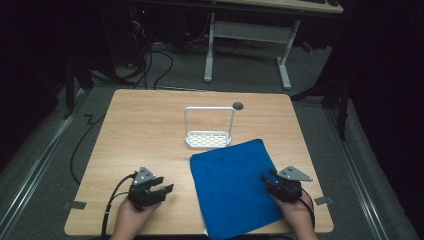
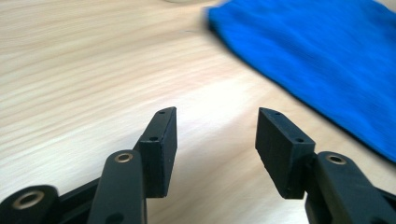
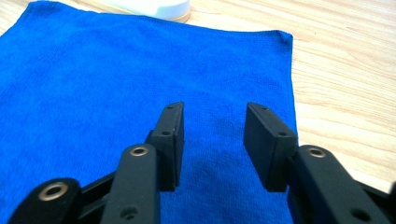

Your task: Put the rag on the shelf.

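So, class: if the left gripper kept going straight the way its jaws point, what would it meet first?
Probably the blue cloth. The left gripper is open, with only bare wooden table between and just ahead of its jaws. The cloth's edge lies beyond, slightly to the right, so depth makes this uncertain.

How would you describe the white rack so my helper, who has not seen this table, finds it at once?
On the wooden table, look past the far edge of the blue cloth. The white rack stands there: a perforated tray with a tall looped handle, the lone white, upright thing.

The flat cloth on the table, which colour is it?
Bright blue cloth; the right gripper view shows it best.
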